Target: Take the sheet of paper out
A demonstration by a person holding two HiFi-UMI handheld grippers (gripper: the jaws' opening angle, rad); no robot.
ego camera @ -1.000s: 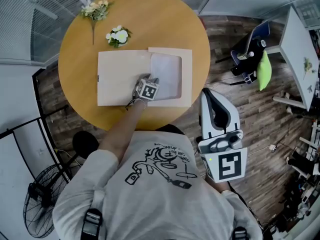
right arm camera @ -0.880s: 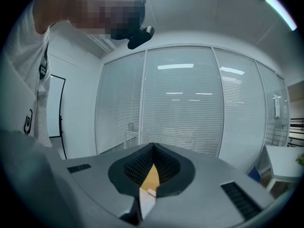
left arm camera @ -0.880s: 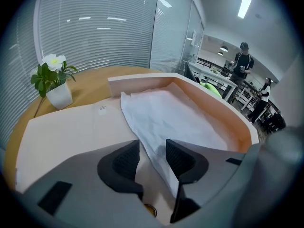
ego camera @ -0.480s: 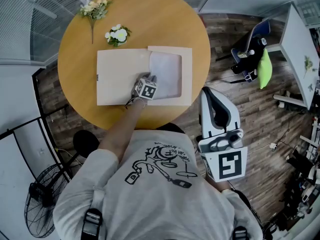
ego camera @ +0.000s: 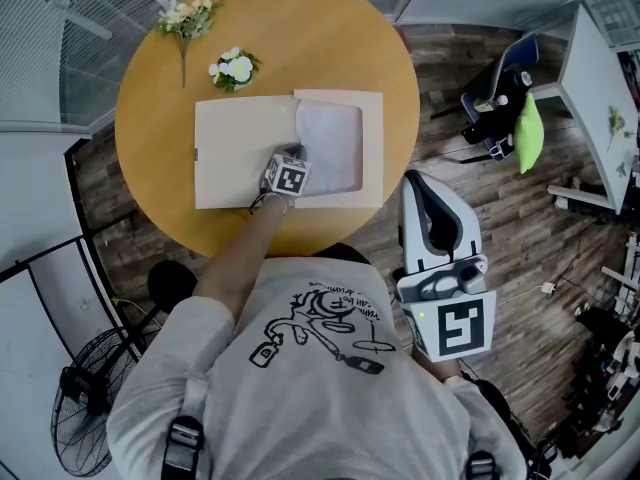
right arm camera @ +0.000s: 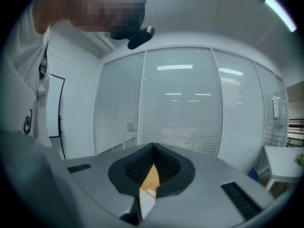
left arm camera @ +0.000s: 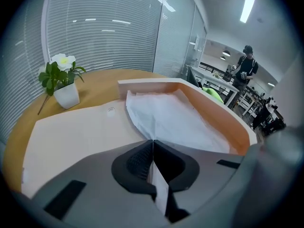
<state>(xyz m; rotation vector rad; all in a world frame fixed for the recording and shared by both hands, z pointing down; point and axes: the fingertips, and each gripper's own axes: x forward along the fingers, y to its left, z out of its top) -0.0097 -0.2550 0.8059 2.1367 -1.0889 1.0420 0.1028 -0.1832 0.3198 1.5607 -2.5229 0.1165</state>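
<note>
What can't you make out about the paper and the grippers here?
- Head view: the left gripper's jaws, under its own marker cube.
- Left gripper view: the sheet of paper's near corner, inside the closed jaws.
- Right gripper view: the sheet, since the right gripper faces window blinds.

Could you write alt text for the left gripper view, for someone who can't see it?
The left claw, jaws closed, pinches the near corner of a white sheet of paper lying in an open beige folder on a round wooden table. A small potted white flower stands at left, in front of window blinds.
</note>
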